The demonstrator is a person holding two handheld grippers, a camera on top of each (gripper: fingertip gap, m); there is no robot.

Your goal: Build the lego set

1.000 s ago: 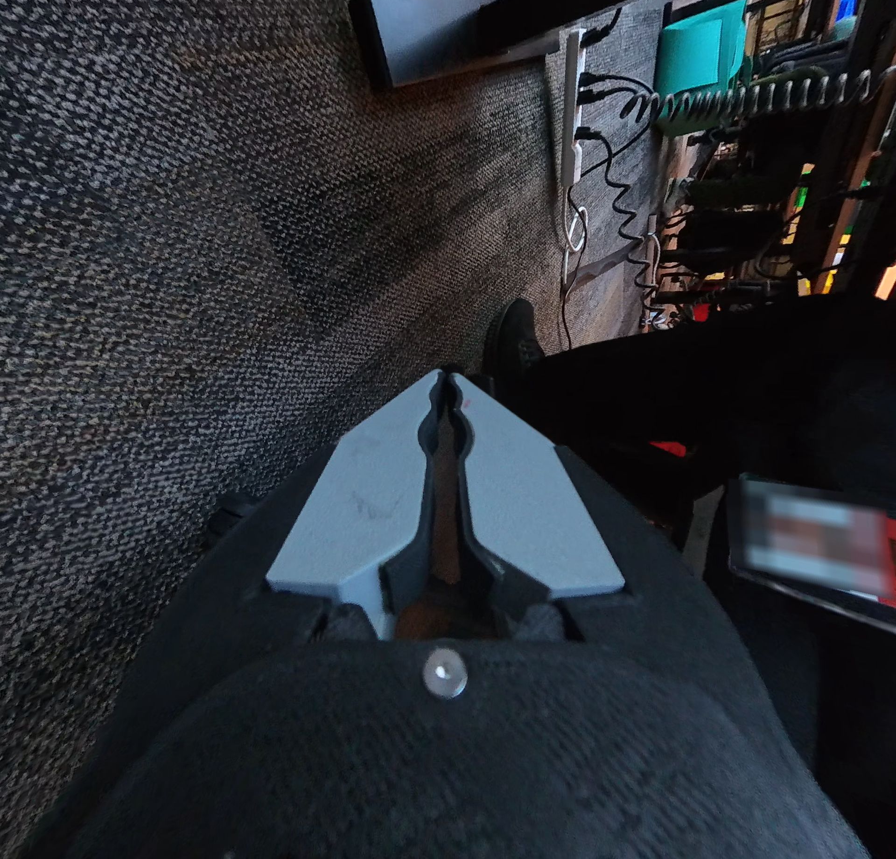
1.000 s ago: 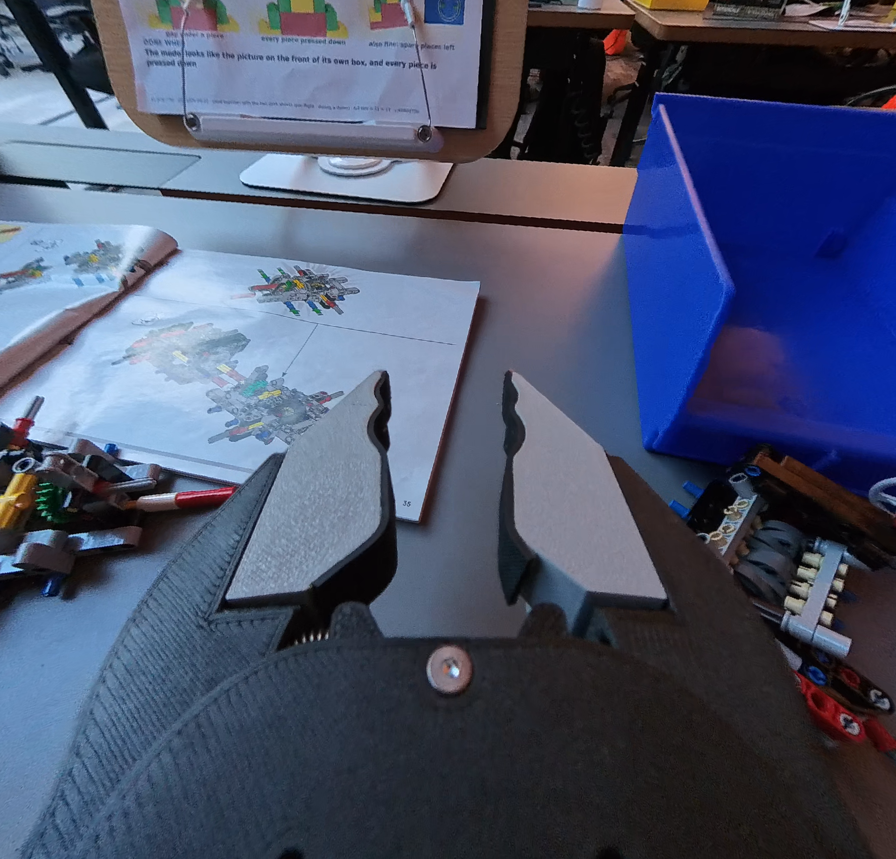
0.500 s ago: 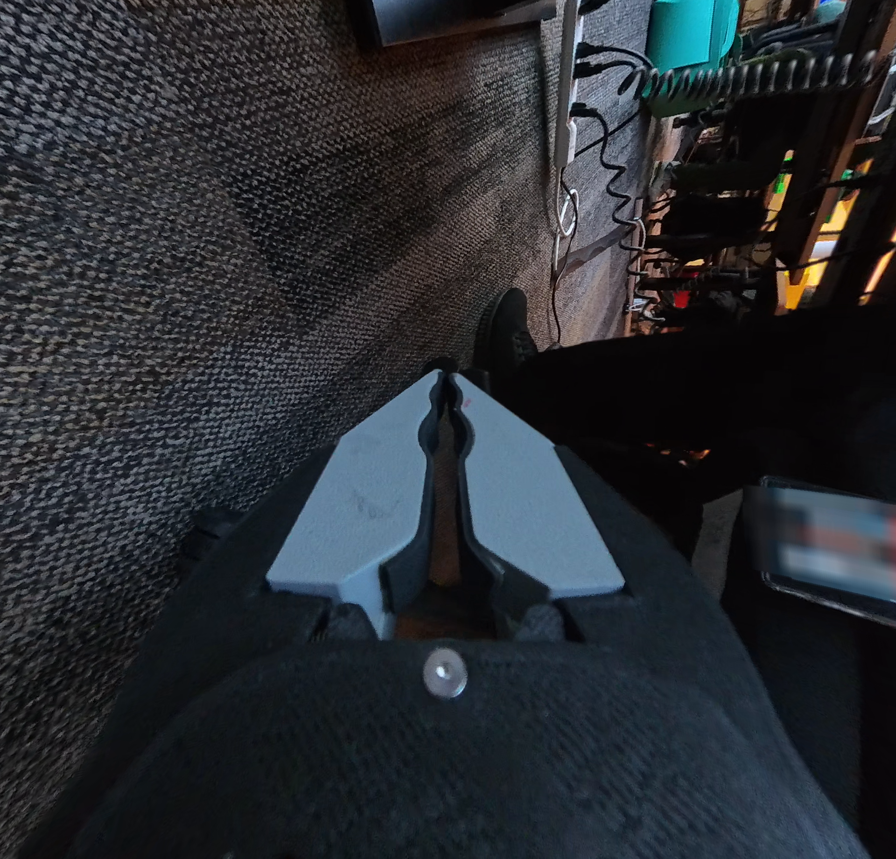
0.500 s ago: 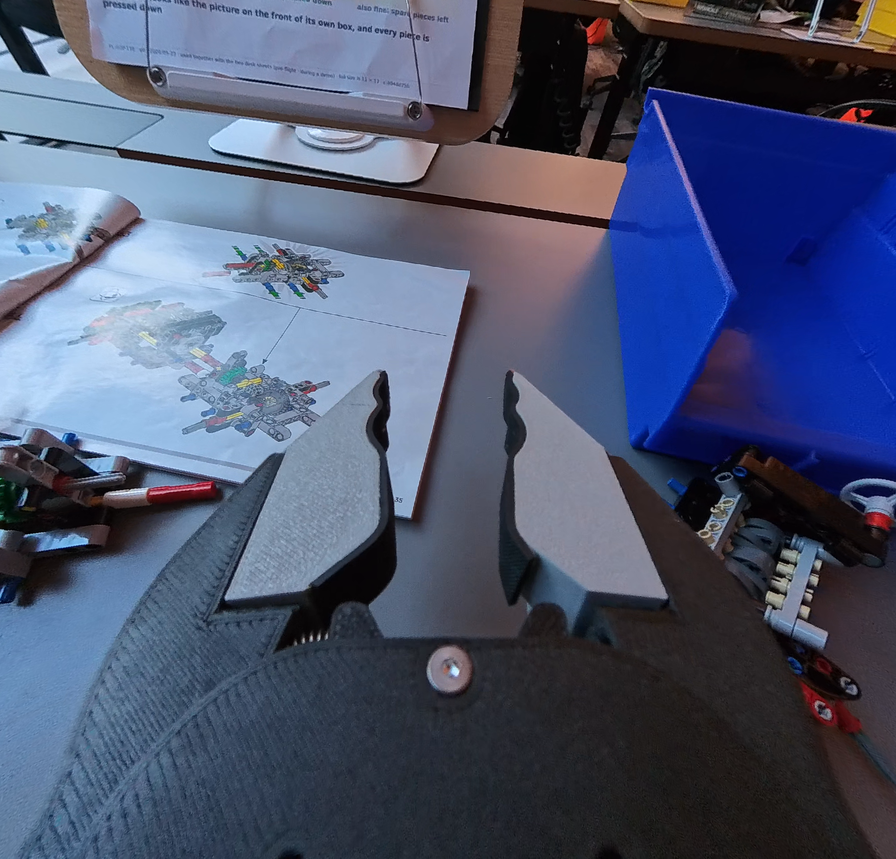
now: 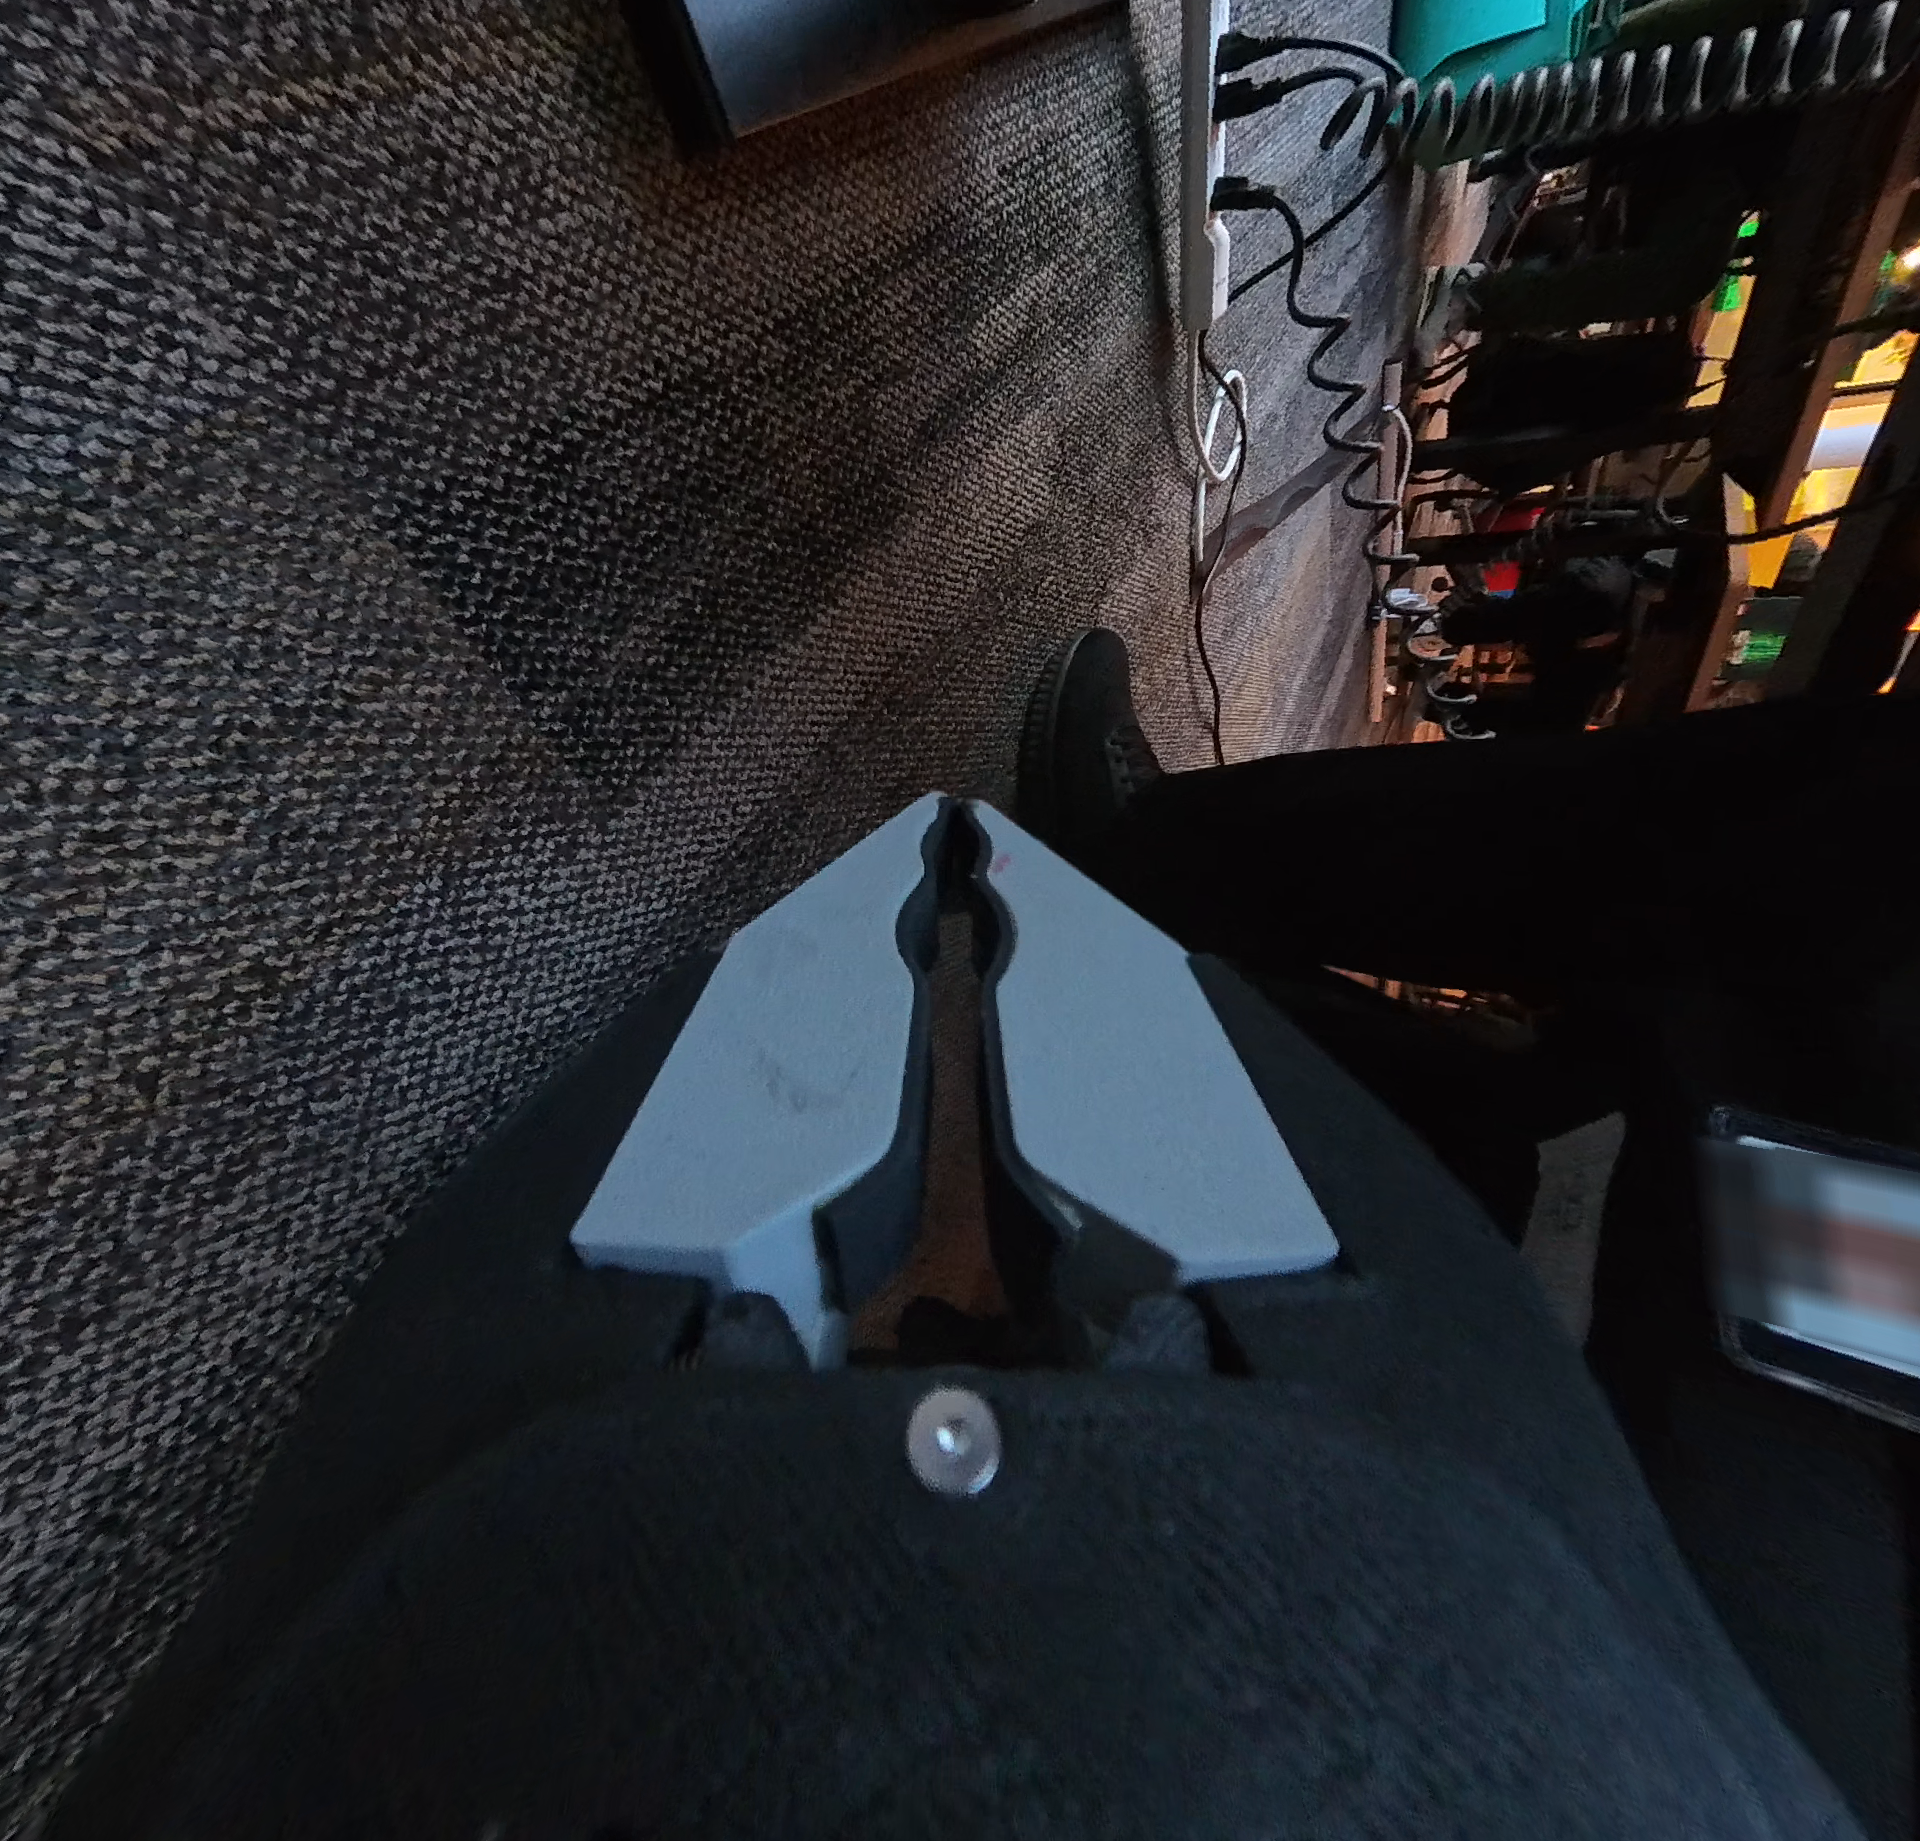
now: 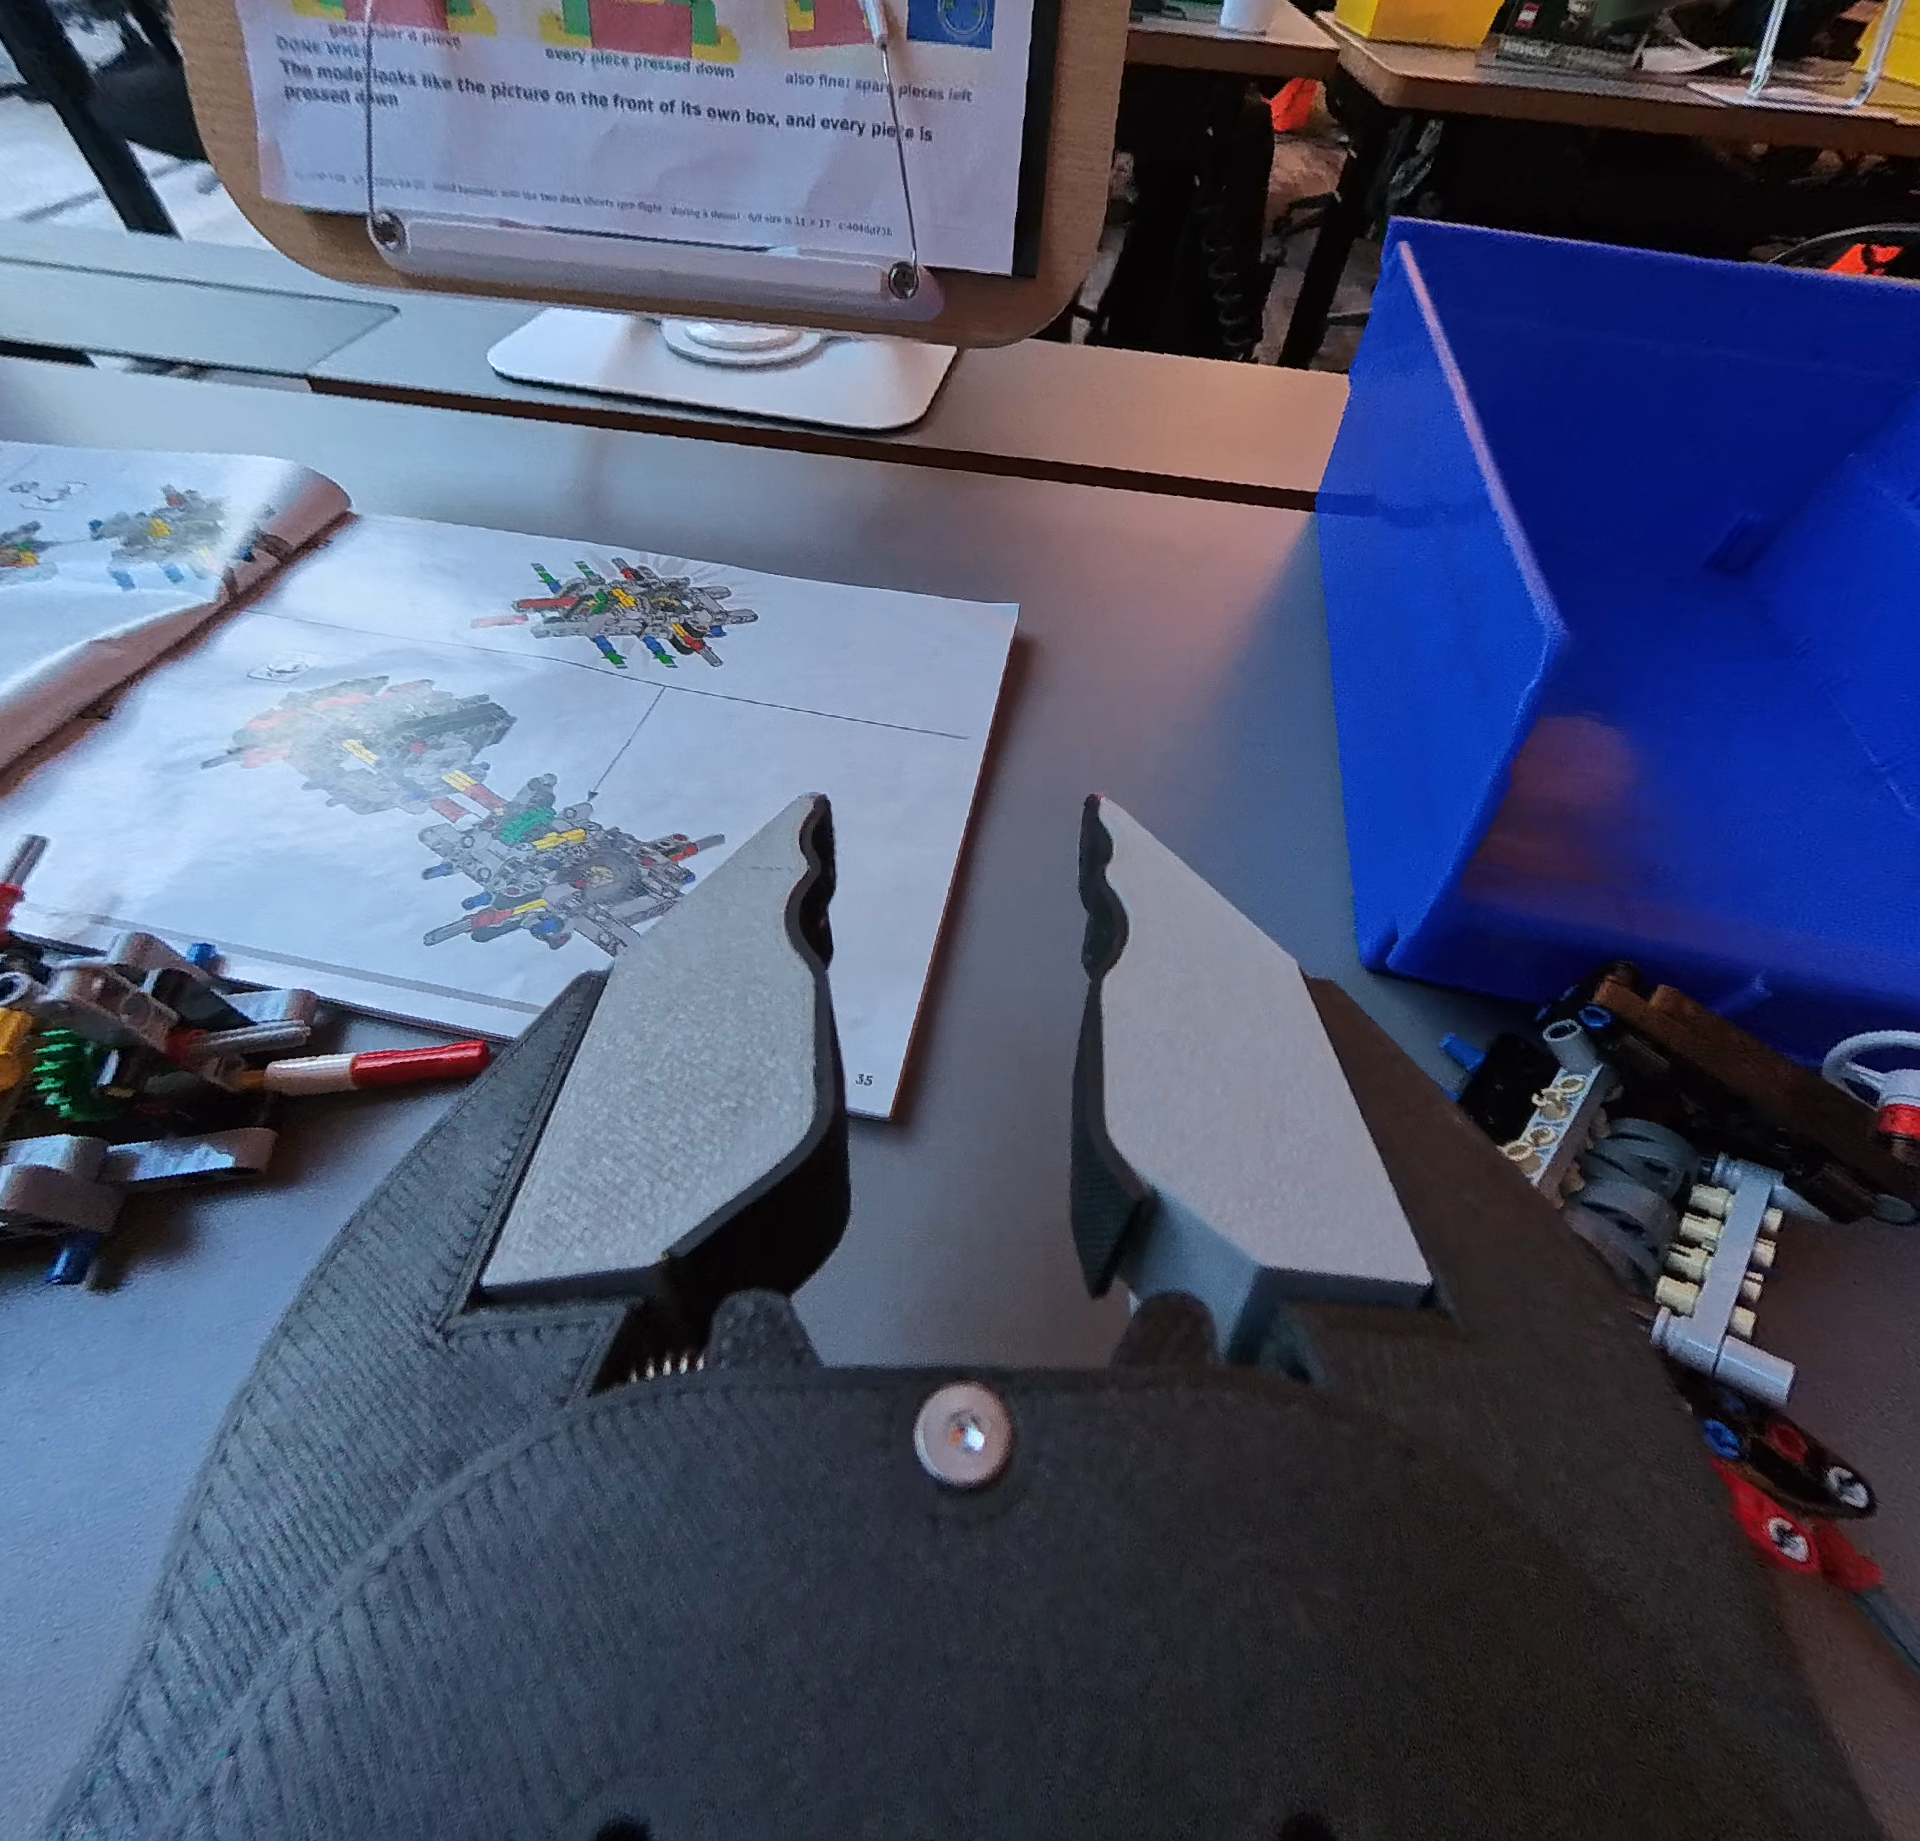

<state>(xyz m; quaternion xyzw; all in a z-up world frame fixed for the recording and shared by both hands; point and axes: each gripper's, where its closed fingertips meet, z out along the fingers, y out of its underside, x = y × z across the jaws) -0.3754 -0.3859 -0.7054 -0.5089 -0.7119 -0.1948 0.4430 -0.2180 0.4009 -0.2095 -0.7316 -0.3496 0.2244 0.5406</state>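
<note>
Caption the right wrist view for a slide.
Open hand-held gripper over grey table, between instruction booklet and blue bin.

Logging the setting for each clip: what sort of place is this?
Probably a workshop or lab set up for toy-brick building. A grey table carries an open instruction booklet, loose brick parts and a blue bin; more tables stand behind, and the floor is carpet with a power strip.

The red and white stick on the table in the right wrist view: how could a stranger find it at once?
Start at the open instruction booklet lying on the grey table. Just below its near edge lies the stick, beside a heap of grey building parts. It alone is half white, half red.
</note>
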